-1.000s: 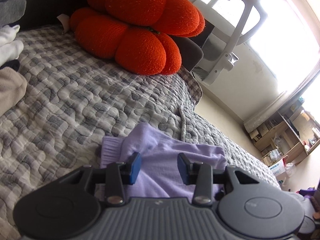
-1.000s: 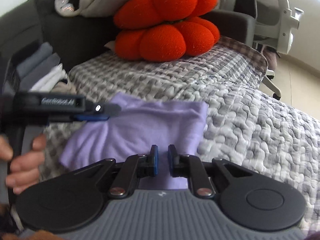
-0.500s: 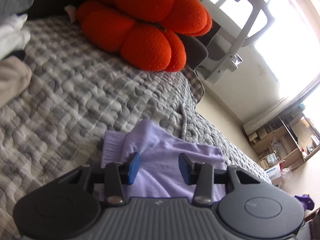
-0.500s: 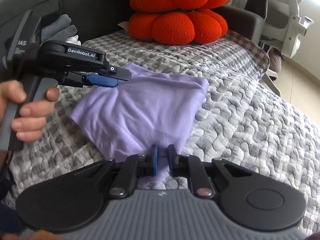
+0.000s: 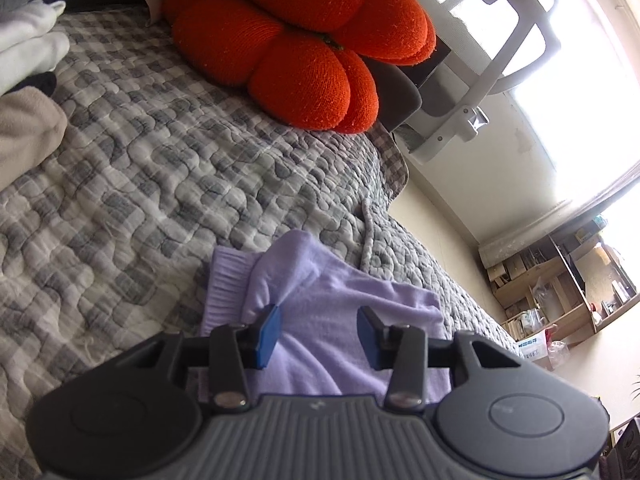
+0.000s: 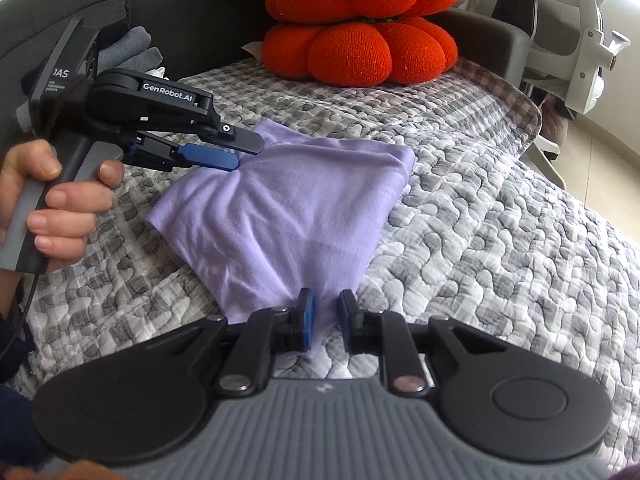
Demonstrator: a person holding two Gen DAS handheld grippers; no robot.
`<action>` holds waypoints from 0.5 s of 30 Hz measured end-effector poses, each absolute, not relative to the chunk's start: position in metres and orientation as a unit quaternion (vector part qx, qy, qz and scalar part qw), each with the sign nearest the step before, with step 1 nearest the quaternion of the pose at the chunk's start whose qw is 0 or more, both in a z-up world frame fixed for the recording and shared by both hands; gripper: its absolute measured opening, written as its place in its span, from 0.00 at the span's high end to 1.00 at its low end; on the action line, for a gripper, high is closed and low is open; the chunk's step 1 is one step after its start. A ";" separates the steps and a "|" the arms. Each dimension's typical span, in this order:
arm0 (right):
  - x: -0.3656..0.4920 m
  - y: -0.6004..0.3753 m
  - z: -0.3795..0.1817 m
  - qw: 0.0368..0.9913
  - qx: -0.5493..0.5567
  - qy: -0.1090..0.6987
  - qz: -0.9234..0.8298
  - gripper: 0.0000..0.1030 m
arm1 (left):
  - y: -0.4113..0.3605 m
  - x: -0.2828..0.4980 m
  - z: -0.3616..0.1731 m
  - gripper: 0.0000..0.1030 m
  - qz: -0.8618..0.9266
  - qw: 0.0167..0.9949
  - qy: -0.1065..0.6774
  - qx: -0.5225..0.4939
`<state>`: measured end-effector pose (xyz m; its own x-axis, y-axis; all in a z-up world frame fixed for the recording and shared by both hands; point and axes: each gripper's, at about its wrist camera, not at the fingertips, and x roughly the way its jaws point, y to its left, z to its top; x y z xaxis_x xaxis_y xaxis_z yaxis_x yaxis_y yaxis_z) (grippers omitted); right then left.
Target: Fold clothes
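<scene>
A lilac garment (image 6: 288, 216) lies folded on the grey quilted bedcover (image 6: 500, 240), with its ribbed cuff (image 5: 224, 292) at the far left corner. My right gripper (image 6: 326, 318) sits at the garment's near corner. Its blue pads stand a narrow gap apart, and the cloth tip lies loose between and under them. My left gripper (image 5: 318, 334) is open wide just above the cloth by the cuff. In the right wrist view the left gripper (image 6: 248, 155) hovers over the garment's far left corner, held by a hand (image 6: 60, 208).
An orange pumpkin-shaped cushion (image 6: 360, 36) sits at the head of the bed. Folded clothes (image 5: 28, 52) are stacked at the left. A white office chair (image 6: 580, 40) stands beyond the bed's right edge, with shelves (image 5: 560, 288) across the floor.
The right gripper drew back toward the near edge with the garment's corner, and its pads have now parted slightly. The left gripper stayed open over the cuff corner.
</scene>
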<state>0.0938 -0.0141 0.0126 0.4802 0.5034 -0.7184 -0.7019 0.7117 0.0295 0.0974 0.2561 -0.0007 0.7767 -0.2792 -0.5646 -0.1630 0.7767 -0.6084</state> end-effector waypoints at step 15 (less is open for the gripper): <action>0.079 -0.020 0.002 0.854 -0.132 0.347 0.366 0.80 | 0.220 0.083 0.002 0.57 -0.006 0.914 0.331 -0.233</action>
